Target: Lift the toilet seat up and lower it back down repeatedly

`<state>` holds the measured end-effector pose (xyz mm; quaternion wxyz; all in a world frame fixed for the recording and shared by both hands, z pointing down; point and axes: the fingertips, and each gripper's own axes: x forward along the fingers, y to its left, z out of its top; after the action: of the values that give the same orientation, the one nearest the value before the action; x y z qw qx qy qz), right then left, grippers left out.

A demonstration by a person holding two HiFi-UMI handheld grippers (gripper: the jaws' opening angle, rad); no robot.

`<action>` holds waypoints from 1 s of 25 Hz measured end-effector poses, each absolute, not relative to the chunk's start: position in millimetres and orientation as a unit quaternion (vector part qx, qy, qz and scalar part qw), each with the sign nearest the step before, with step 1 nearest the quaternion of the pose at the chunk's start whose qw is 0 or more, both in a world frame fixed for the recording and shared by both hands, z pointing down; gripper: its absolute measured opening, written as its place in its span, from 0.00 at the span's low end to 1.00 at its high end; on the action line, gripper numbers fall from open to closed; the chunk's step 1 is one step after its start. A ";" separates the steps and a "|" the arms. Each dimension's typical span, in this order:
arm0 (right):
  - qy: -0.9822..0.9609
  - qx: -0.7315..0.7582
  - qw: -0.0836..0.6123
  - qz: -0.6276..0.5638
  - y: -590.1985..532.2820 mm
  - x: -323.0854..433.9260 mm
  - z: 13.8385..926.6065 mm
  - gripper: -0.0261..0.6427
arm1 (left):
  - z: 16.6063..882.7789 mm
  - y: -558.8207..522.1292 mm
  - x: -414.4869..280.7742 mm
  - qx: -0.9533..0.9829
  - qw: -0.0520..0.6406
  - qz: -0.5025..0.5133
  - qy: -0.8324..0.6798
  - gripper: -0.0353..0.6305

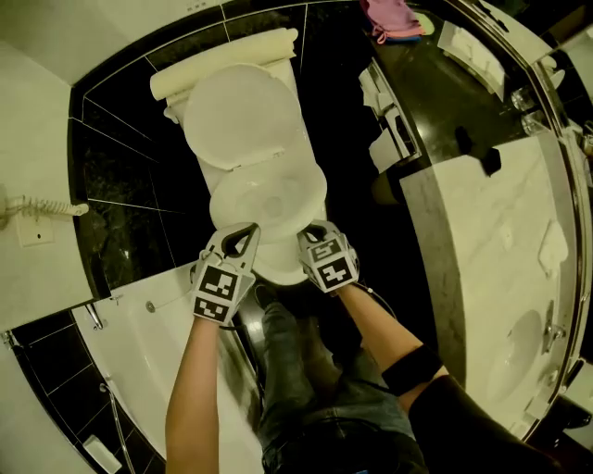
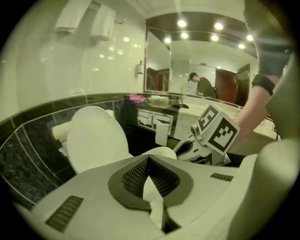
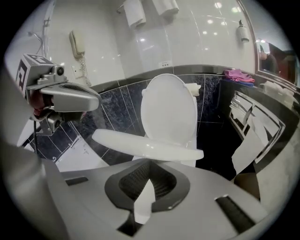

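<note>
The white toilet (image 1: 278, 264) has its lid (image 1: 239, 116) upright against the tank. Its seat (image 3: 145, 145) hangs part-way up, roughly level, in front of the lid (image 3: 169, 110). Both grippers sit at the bowl's front rim. My left gripper (image 1: 243, 231) is shut with nothing between its jaws; its own view shows the closed tips (image 2: 149, 161) below the seat's front (image 2: 161, 152). My right gripper (image 1: 311, 237) is also shut and empty, its tips (image 3: 149, 164) just under the seat's near edge. Whether either one touches the seat is not clear.
A bathtub (image 1: 139, 324) lies at the left beside the toilet, with a wall phone (image 1: 37, 218) above it. A marble counter (image 1: 482, 241) with a basin runs along the right, a pink cloth (image 1: 394, 18) at its far end. The person's legs (image 1: 296, 370) stand before the bowl.
</note>
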<state>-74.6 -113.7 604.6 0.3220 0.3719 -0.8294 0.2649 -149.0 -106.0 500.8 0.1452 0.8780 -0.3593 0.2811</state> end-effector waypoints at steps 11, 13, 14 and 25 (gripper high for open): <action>-0.832 0.414 0.292 0.224 -213.4 -113.7 551.3 0.06 | 451.0 -154.7 -227.9 0.829 0.154 0.203 -0.497 0.06; -0.833 0.420 0.293 0.207 -235.9 -118.8 541.8 0.06 | 451.5 -162.4 -236.9 0.827 0.154 0.199 -0.502 0.06; -0.834 0.422 0.295 0.201 -246.7 -121.2 537.8 0.06 | 452.2 -166.5 -241.2 0.827 0.155 0.196 -0.504 0.06; -0.826 0.453 0.306 0.138 -354.8 -149.9 518.3 0.06 | 463.1 -188.3 -280.0 0.822 0.168 0.184 -0.513 0.06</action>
<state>-149.9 -354.8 518.3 0.3057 0.4533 -0.8259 0.1379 -280.0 -188.3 463.1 0.1679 0.8217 -0.5127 0.1837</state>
